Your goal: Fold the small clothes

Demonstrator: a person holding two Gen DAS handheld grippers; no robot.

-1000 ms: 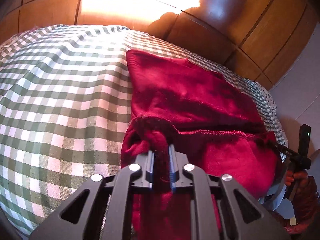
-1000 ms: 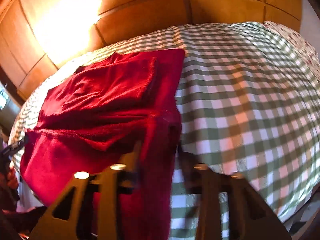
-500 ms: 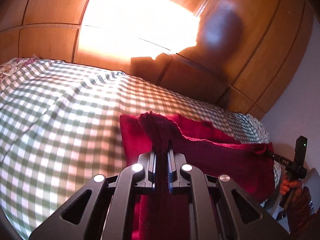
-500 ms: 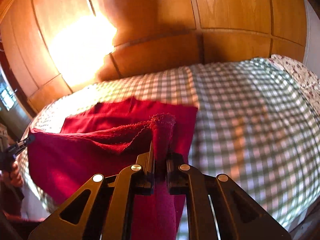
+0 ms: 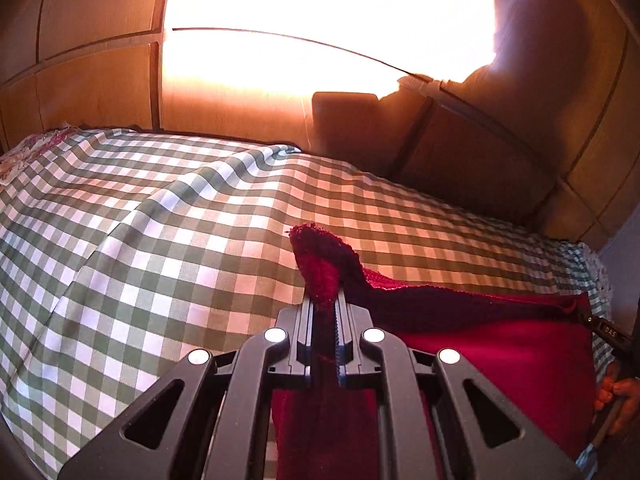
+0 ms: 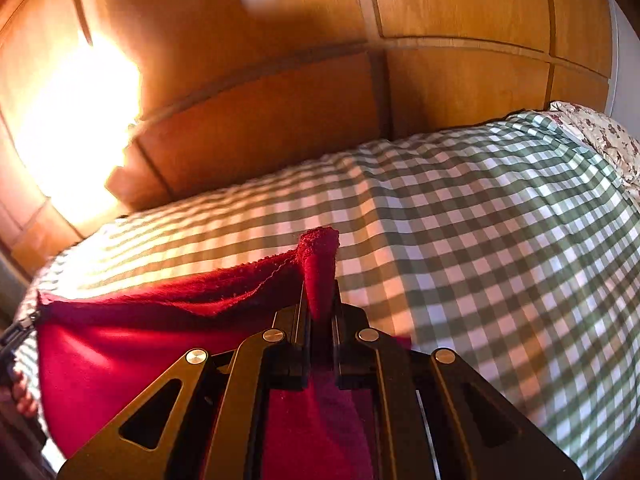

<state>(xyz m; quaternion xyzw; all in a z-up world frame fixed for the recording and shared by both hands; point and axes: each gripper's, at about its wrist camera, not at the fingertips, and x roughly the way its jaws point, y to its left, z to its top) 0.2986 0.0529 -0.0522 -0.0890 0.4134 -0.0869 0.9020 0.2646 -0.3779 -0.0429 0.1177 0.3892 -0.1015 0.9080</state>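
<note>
A dark red cloth (image 5: 500, 344) hangs stretched between my two grippers above the green-and-white checked bed (image 5: 160, 240). My left gripper (image 5: 323, 304) is shut on one corner of the cloth, which pokes up past the fingertips. My right gripper (image 6: 320, 300) is shut on the other corner of the red cloth (image 6: 140, 344). The top edge sags a little between them. The right gripper (image 5: 600, 326) shows at the right edge of the left wrist view, and the left gripper (image 6: 20, 330) shows at the left edge of the right wrist view.
The checked bed (image 6: 500, 240) fills the space below and ahead. Wooden panelled walls (image 6: 460, 80) stand close behind it, with a bright sun patch (image 5: 320, 20). A floral pillow (image 6: 600, 136) lies at the far right corner of the bed.
Both grippers have lifted the red cloth off the bed. It lay partly spread on the bed before and now hangs taut between them, with the views tilted up toward the wall.
</note>
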